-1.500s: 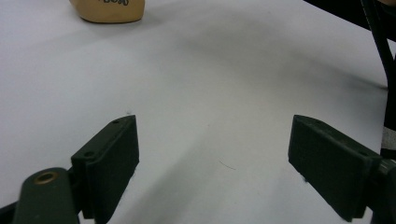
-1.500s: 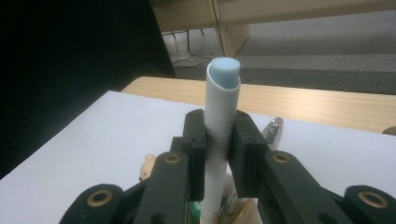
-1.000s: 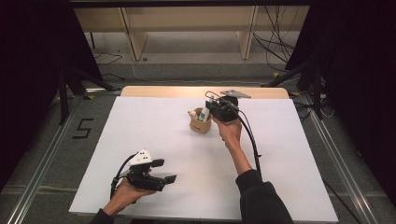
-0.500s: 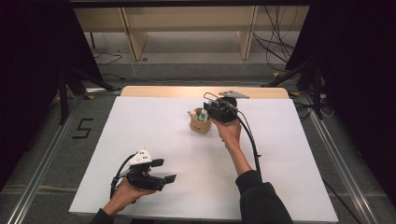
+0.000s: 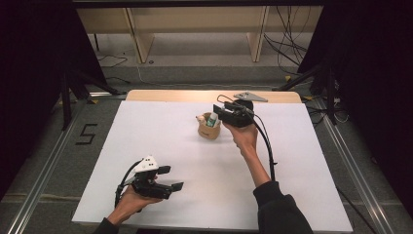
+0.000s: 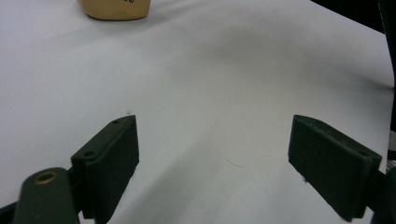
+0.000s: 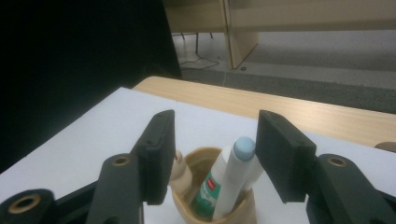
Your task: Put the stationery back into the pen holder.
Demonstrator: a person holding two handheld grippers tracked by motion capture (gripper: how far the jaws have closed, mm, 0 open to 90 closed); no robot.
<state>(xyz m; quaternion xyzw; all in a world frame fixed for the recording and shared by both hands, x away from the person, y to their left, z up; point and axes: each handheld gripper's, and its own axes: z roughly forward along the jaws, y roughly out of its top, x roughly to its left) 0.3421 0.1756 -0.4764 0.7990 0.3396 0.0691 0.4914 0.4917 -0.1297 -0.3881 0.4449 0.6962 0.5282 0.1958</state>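
A tan cup [image 5: 209, 132] stands on the white table [image 5: 146, 131], right of centre and toward the back. In it lean a white tube with a pale blue cap [image 5: 212, 119] and a small beige bottle [image 5: 200, 118]. My right gripper [image 5: 218, 113] hovers at the cup's right rim. Its jaws have just been opening and now stand apart, with the tube's cap [image 7: 244, 147] between them, close to the right pad and free of both. The cup [image 7: 243, 210] sits just below those jaws [image 7: 212, 149]. My left gripper [image 5: 173, 178] rests low near the front edge, open, nothing between its jaws [image 6: 212, 154].
A bare wooden strip [image 5: 170, 95] runs along the table's far edge. Behind it are light wooden furniture legs [image 5: 143, 44] and floor cables. Black curtains close both sides. The cup [image 6: 116, 9] lies far ahead of the left gripper across bare white table.
The right gripper's jaws have spread apart over the cup, and the tube stays in the cup. Both hands have hardly shifted.
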